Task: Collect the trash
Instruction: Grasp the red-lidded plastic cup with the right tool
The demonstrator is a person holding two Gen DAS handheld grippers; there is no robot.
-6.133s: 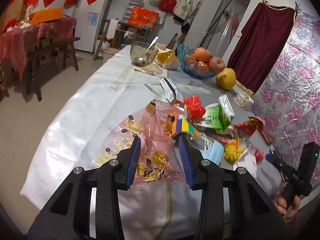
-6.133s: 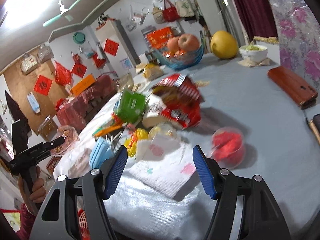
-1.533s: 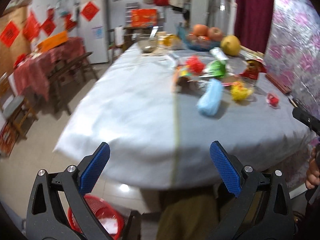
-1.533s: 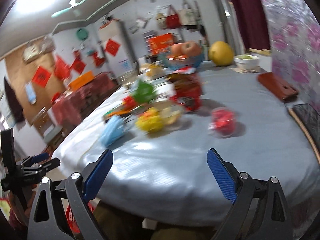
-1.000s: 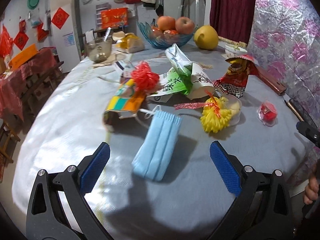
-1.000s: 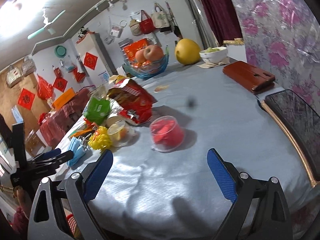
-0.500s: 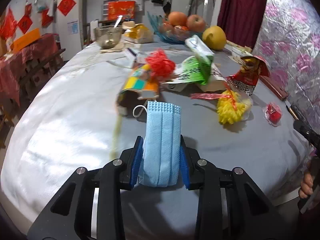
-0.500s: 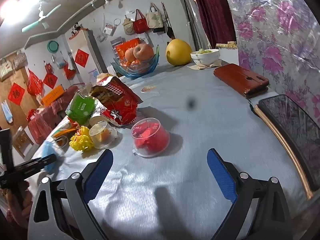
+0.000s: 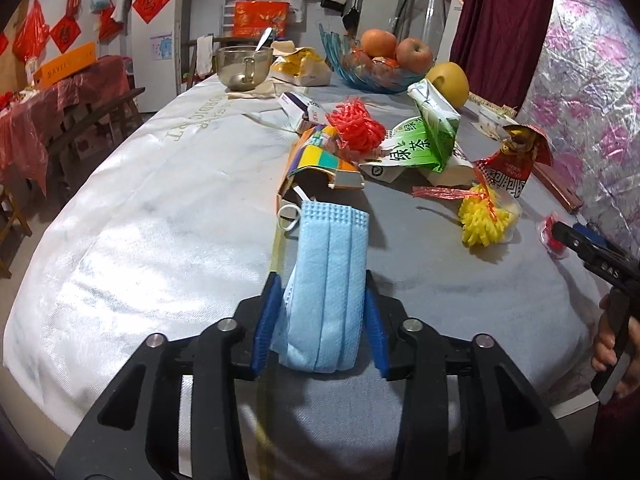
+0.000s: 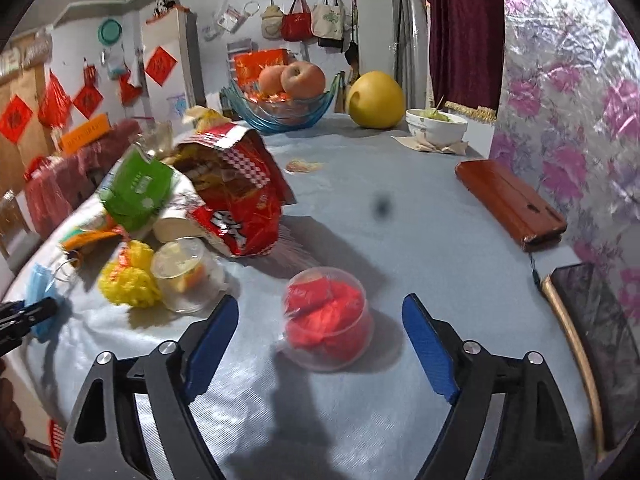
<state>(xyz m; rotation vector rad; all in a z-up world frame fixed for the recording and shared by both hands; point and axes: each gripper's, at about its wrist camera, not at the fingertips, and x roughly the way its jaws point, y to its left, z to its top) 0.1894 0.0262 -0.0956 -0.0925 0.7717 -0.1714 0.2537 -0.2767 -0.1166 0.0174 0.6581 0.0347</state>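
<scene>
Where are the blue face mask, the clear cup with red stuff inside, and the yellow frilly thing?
blue face mask [image 9: 328,280]: left wrist view, middle of its pleated front.
clear cup [image 10: 328,318]: right wrist view, its side wall over the red contents.
yellow frilly thing [image 10: 128,280]: right wrist view, centre of the fringe.

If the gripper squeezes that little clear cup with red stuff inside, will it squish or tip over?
The cup looks like thin clear plastic, so it would probably dent under a hard squeeze. It is squat and wide, so it likely slides rather than tips. The crumpled red filling suggests it is light.
</scene>
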